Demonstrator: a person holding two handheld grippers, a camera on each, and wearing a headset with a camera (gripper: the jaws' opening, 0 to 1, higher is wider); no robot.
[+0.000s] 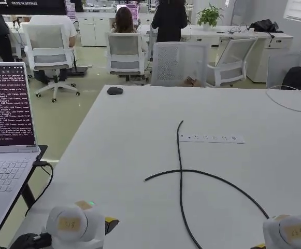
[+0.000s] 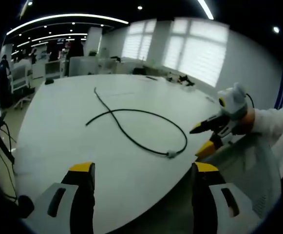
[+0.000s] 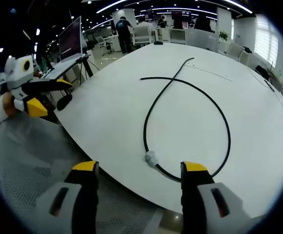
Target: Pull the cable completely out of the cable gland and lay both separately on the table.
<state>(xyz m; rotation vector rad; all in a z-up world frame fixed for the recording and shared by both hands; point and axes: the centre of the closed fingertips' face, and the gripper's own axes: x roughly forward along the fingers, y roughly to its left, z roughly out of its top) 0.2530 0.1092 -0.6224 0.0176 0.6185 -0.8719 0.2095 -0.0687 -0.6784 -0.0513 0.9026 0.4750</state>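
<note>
A black cable (image 1: 181,171) lies in a crossed loop on the white table (image 1: 140,135). In the left gripper view the cable (image 2: 131,111) ends in a small pale cable gland (image 2: 172,154) near the table's front edge. The same gland (image 3: 151,157) sits on the cable (image 3: 180,80) just ahead of my right gripper (image 3: 140,166), which is open and holds nothing. My left gripper (image 2: 141,170) hangs open over the front edge, left of the loop, with nothing between its fingers. The cable still passes through the gland.
An open laptop (image 1: 5,135) stands on a side stand at the left. A white power strip (image 1: 211,138) and a dark mouse (image 1: 114,91) lie further back on the table. Office chairs (image 1: 173,65) and people are beyond the far edge.
</note>
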